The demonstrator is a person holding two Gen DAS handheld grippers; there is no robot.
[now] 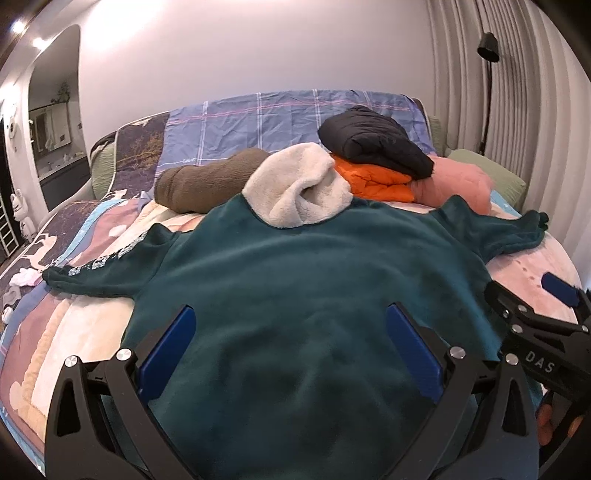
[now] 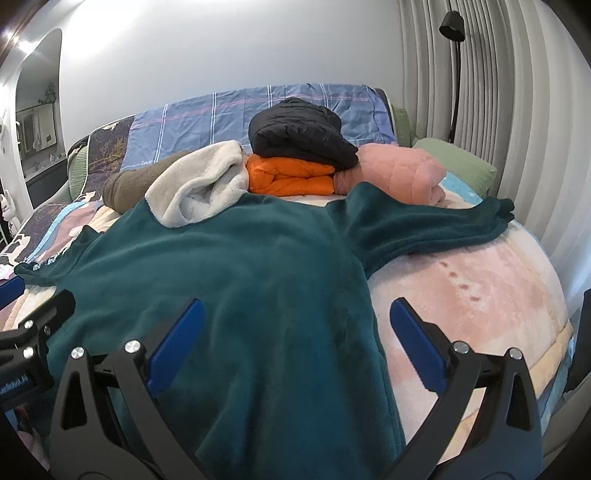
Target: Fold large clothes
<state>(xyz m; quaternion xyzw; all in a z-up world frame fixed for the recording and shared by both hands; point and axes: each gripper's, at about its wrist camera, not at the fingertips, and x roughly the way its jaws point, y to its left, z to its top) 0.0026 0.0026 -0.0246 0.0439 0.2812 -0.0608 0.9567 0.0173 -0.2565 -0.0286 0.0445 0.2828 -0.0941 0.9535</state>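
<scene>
A large dark teal fleece hooded top (image 1: 295,280) lies spread flat on the bed, both sleeves out to the sides, its cream-lined hood (image 1: 299,188) at the far end. It also shows in the right wrist view (image 2: 236,266). My left gripper (image 1: 291,325) is open and empty, hovering over the garment's lower body. My right gripper (image 2: 295,321) is open and empty over the garment's right side edge (image 2: 369,295). The right gripper also shows in the left wrist view (image 1: 535,299), to the right of the left one.
Behind the hood are a brown rolled garment (image 1: 207,184), a stack of a black (image 1: 373,140) and an orange (image 1: 376,181) folded jacket, and a pink quilt (image 1: 458,181). A green pillow (image 2: 454,166), curtains and a floor lamp (image 2: 452,26) stand at right.
</scene>
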